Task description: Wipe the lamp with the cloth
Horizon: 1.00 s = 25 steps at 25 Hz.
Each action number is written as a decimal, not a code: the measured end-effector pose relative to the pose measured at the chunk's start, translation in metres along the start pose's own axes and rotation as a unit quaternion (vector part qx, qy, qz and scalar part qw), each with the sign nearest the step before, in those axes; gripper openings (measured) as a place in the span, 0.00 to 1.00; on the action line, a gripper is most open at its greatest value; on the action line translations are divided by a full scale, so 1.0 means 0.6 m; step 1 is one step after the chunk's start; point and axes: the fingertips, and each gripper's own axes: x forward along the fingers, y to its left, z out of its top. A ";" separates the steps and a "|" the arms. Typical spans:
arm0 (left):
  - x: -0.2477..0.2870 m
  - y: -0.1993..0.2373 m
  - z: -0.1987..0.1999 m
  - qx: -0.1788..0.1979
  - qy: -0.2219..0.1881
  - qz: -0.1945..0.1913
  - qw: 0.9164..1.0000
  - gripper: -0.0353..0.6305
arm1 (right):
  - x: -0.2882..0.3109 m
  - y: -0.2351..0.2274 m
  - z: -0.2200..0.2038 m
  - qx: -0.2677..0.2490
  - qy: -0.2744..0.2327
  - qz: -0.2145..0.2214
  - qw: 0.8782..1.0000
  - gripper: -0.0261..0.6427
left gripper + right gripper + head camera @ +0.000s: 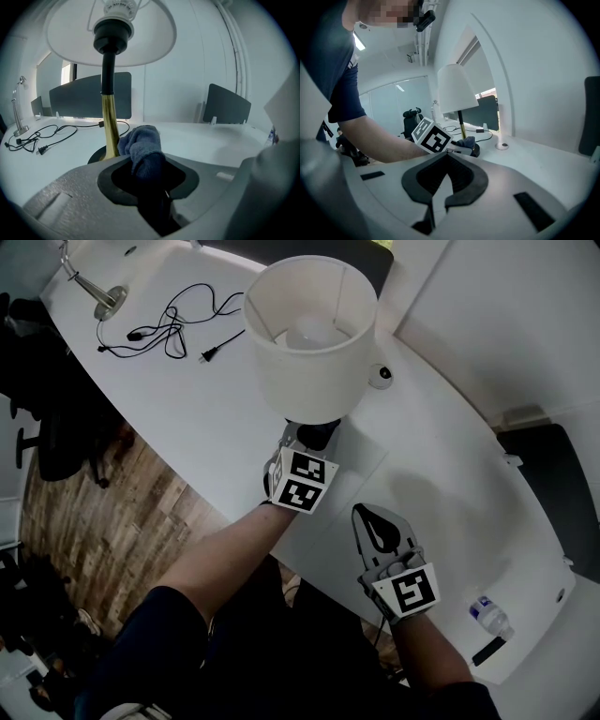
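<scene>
While the head view sets the left gripper point(306, 439) at the foot of the lamp point(314, 334), far-centre, the left gripper view shows its jaws pinching the cloth point(140, 149) just right of the brass stem point(110, 131), so press it on and stroke lengthwise; the right gripper view shows the right gripper point(442, 185) pressed together, empty, nearer.

Steep overhead; two low; common lamp point(309, 381)

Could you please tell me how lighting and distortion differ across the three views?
Head view: even light, lamp shade bright. Left gripper view: strong fisheye, black corners, cloth dark against the bright table. Right gripper view: same fisheye, wall edges bowed.
</scene>
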 end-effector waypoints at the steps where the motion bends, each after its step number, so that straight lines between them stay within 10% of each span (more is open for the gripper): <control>1: 0.005 -0.002 0.003 -0.002 0.000 0.002 1.000 0.23 | -0.002 -0.004 0.001 0.000 0.000 0.000 1.000 0.05; 25: 0.027 0.006 0.009 -0.040 -0.001 0.046 0.998 0.23 | -0.024 -0.039 0.000 0.000 0.005 0.014 1.000 0.05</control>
